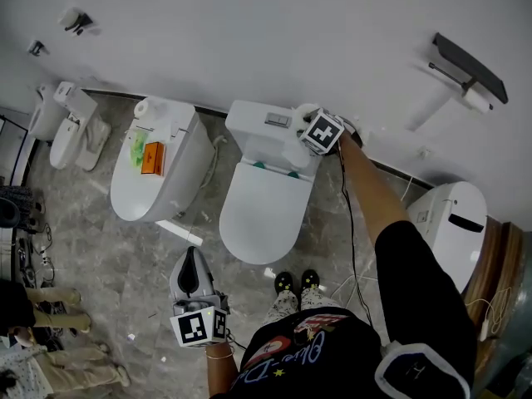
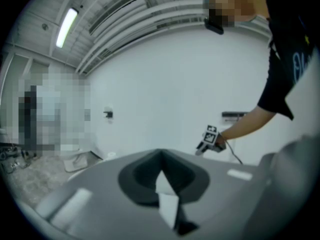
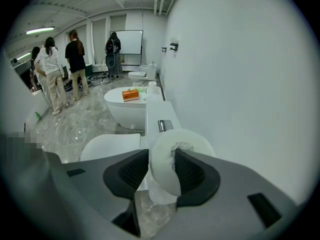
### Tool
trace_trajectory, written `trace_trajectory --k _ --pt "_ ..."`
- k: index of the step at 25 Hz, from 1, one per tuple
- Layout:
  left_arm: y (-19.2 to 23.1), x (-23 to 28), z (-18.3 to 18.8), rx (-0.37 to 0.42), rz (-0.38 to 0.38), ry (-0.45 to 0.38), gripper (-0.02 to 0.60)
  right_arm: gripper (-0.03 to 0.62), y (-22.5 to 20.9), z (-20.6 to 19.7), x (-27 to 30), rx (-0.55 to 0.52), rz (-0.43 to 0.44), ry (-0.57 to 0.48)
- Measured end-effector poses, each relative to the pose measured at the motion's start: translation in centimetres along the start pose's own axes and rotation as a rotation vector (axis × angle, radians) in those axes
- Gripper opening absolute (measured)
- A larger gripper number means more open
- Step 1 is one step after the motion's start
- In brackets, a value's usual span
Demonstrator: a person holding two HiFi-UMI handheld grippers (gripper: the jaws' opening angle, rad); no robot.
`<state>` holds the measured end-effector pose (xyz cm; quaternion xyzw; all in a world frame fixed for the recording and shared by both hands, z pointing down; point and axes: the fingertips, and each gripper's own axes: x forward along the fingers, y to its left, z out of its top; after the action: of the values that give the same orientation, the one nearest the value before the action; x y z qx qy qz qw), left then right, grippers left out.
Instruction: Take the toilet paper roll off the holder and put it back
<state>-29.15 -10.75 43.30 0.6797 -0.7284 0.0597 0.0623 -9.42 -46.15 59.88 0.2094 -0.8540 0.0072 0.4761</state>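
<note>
A white toilet paper roll (image 3: pixel 167 159) sits between the jaws of my right gripper (image 3: pixel 162 171), and the dark pads press on it from both sides. In the head view the right gripper (image 1: pixel 314 121) is stretched out over the tank of the middle toilet (image 1: pixel 258 127), close to the wall, with the roll (image 1: pixel 304 109) at its tip. The dark holder (image 1: pixel 470 77) is on the wall further right, apart from the gripper. My left gripper (image 1: pixel 193 264) hangs low near my body, shut, with nothing in it.
A second toilet (image 1: pixel 158 169) at the left carries an orange box (image 1: pixel 151 158) on its lid. A third toilet (image 1: pixel 453 223) stands at the right, below the holder. Several people (image 3: pixel 62 64) stand far back across the marble floor (image 1: pixel 100 248).
</note>
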Motion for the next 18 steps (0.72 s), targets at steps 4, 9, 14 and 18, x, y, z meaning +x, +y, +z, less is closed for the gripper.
trace_trajectory --k 4,9,14,18 --pt "0.0 -0.2 -0.1 0.002 0.006 0.002 -0.002 0.164 -0.4 0.8 -1.3 -0.053 -0.036 -0.024" --pt "-0.6 0.1 0.8 0.011 -0.019 -0.035 -0.002 0.168 -0.6 3.4 -7.0 0.036 -0.069 -0.264" --pt "-1.4 1.1 2.6 0.024 -0.066 -0.093 -0.002 0.166 1.1 4.9 -19.1 0.263 -0.231 -0.754" --pt "-3.4 1.0 4.3 0.038 -0.117 -0.142 -0.002 0.09 5.2 1.1 -24.3 0.401 -0.309 -0.877"
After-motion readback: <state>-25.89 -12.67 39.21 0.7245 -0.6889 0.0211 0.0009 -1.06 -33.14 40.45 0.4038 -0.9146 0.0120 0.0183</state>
